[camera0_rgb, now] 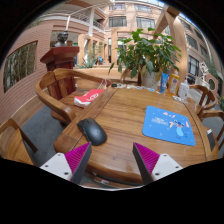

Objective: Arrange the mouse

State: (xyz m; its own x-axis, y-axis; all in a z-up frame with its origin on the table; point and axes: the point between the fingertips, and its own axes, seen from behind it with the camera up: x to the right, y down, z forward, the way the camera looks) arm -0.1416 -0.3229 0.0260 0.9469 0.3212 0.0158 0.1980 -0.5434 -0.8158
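Note:
A black computer mouse (92, 131) lies on the round wooden table (125, 110), near its front left edge. A blue mouse mat (169, 125) with a pale print lies on the table to the right of the mouse, apart from it. My gripper (112, 160) hovers over the table's near edge with its fingers spread wide and nothing between them. The left pink pad (79, 157) is just behind the mouse; the right pad (147, 158) is below the mat's near left corner.
A potted green plant (148, 55) stands at the table's far side. A red and white object (89, 96) lies on the table at the far left. Wooden chairs (52, 88) ring the table. A brick building is behind.

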